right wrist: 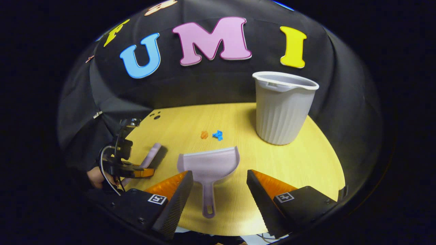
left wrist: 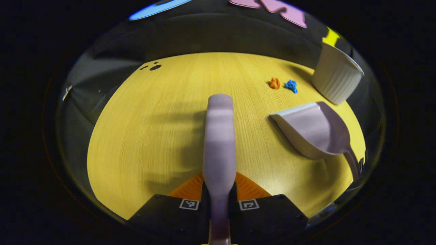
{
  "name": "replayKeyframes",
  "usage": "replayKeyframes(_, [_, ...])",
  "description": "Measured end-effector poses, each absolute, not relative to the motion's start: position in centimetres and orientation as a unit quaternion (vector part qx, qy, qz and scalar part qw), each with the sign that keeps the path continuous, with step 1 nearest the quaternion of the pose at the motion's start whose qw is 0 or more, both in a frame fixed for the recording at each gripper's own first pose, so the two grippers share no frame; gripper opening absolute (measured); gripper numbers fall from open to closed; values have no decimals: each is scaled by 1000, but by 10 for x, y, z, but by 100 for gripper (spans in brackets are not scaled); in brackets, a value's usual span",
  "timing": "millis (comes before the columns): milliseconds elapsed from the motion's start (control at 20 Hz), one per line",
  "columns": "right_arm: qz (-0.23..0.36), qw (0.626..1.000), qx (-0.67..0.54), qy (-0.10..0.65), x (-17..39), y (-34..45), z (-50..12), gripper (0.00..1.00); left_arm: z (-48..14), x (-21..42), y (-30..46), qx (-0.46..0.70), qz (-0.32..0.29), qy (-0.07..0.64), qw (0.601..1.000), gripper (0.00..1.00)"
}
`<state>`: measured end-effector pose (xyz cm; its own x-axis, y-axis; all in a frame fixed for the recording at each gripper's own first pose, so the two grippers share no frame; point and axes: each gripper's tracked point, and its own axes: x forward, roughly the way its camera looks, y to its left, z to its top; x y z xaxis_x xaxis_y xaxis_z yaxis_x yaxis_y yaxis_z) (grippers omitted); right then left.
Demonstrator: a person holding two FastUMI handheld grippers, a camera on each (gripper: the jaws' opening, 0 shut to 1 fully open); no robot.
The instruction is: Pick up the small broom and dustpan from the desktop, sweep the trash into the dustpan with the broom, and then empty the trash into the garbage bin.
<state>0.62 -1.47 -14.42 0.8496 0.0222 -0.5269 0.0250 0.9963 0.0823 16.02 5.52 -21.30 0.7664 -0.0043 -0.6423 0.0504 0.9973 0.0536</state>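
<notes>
Seen at left in the right gripper view: left gripper [right wrist: 138, 172] low over the yellow desktop [right wrist: 299, 160], fingers pinching the small broom [right wrist: 152, 154], held by a hand [right wrist: 95, 178] at the frame's lower left edge. Confirmed in the left gripper view, bottom centre, where the broom [left wrist: 219, 143] runs up the middle of the frame from between pressed-in fingers, clamped at its narrow lower part. Likely light, stiff plastic, smooth enough to twist in a loose grip; a hold on the slim neck looks sound. At centre of the right gripper view: dustpan [right wrist: 209, 165] flat on the desktop, mouth toward the upper frame, handle pointing down into the gap of the right gripper [right wrist: 219, 185], fingers spread wide on either side and not touching it. Thin-walled and light by the look of it, best taken by the slender handle, squarely, lest the scoop tip. Just above the pan: two bits of trash [right wrist: 212, 134], orange and blue, side by side. At right: ribbed garbage bin [right wrist: 282, 112], upright, open, apart from the rest.
</notes>
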Motion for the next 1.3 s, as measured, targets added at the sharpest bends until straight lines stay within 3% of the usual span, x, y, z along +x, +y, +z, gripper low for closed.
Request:
replayKeyframes(600, [3,901,29,432,17,1,-240,99,-148,79,93,-31,12,225,974,26])
replayKeyframes(850, [-13,873,34,487,27,-2,-285,99,-149,68,109,-32,38,232,972,27])
replayKeyframes(1100, [-32,868,23,495,49,-3,-304,98,-158,81,104,-37,48,249,967,27])
replayKeyframes(1300, [-42,870,-10,492,59,-8,-308,85,-155,108,86,-20,35,257,966,27])
